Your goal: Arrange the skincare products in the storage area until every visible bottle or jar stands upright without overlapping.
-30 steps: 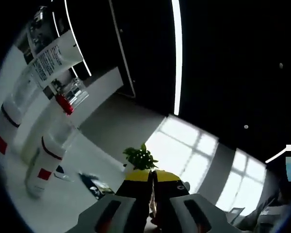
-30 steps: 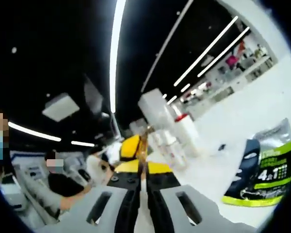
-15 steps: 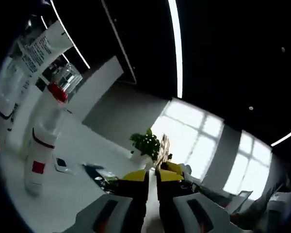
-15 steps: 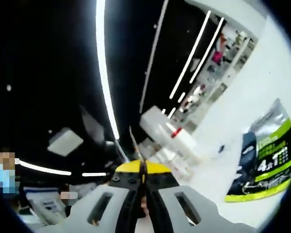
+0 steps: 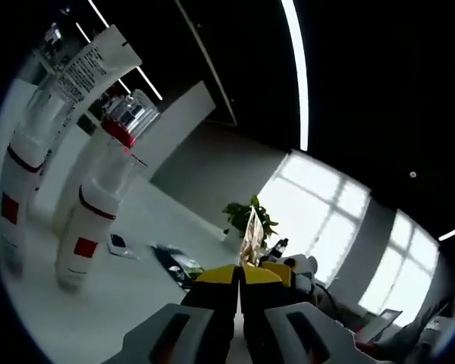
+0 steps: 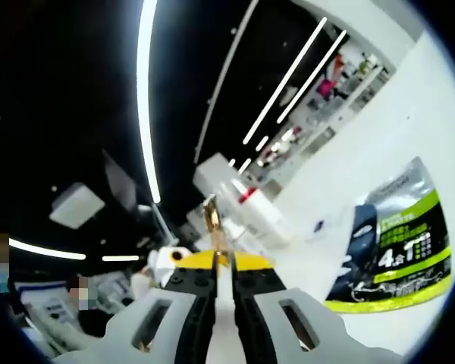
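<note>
A dark ceiling crossed by long white light strips hangs over a large bright room, with tall windows at the far side in the left gripper view. Below lies a white table, its surface broad and bare in front of the bottles.

In the left gripper view, two white bottles with red labels stand upright at the left: the nearer bottle has a clear cap over a red collar, and the second bottle stands just beside it toward the edge of the view. A white tube with printed text rises behind them. A potted plant sits far back near the windows, and small dark items lie on the table beyond the bottles. The left gripper has its jaws pressed together on a thin gold sachet that sticks up from the tips.

In the right gripper view, a dark and green pouch stands at the right on the table, well apart from the cluster of bottles farther back. Shop shelving lines the far wall. The right gripper is clenched on a slim gold sachet piece between its tips.
</note>
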### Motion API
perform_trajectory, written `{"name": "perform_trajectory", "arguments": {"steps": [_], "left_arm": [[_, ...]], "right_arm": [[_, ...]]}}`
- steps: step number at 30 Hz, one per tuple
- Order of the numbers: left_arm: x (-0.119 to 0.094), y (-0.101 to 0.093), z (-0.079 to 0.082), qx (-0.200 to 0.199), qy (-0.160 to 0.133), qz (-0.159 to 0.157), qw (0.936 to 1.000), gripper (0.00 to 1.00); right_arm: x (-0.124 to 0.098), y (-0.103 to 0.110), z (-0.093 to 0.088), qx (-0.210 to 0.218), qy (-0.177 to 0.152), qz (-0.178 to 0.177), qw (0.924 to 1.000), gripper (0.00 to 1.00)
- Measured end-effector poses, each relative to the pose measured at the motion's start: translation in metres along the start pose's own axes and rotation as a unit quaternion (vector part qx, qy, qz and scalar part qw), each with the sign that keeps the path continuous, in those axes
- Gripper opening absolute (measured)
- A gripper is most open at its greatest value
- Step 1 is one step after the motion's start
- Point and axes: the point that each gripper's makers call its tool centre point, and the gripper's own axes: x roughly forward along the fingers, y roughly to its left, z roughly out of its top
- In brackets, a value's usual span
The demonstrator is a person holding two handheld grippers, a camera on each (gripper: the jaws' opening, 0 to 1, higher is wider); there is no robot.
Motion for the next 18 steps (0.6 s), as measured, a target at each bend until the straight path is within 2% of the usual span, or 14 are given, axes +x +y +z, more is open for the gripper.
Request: {"name": "perform_trajectory", "arguments": {"steps": [5, 8, 10, 12, 14, 17, 18], "left_arm": [[-0.004, 0.028, -0.005, -0.050, 0.010, 0.061, 0.9968, 0.01], [-0.005, 0.045, -0.015, -0.058, 0.034, 0.110, 0.9917, 0.01], [-0.006, 0.051, -0.017, -0.052, 0.037, 0.128, 0.9897, 0.01], [-0.007, 0.055, -0.020, -0.054, 0.038, 0.158, 0.9852, 0.01], [-0.008, 0.057, -0.018, -0.057, 0.037, 0.163, 0.9842, 0.01], [-0.007, 0.059, -0.017, -0.058, 0.038, 0.162, 0.9844, 0.01], [-0.007, 0.060, -0.018, -0.058, 0.040, 0.166, 0.9836, 0.01]], "right_arm": [[-0.004, -0.011, 0.007, -0.012, -0.012, -0.029, 0.9994, 0.07], [-0.006, -0.007, 0.013, -0.010, -0.030, -0.018, 0.9993, 0.06], [-0.005, -0.007, 0.012, -0.011, -0.028, -0.020, 0.9993, 0.06], [-0.003, -0.012, 0.007, -0.017, -0.011, -0.031, 0.9993, 0.06], [-0.001, -0.014, 0.001, -0.028, 0.002, -0.041, 0.9988, 0.06], [0.000, -0.023, -0.010, -0.088, 0.038, -0.081, 0.9921, 0.06], [0.001, -0.027, -0.015, -0.121, 0.054, -0.101, 0.9860, 0.06]]}}
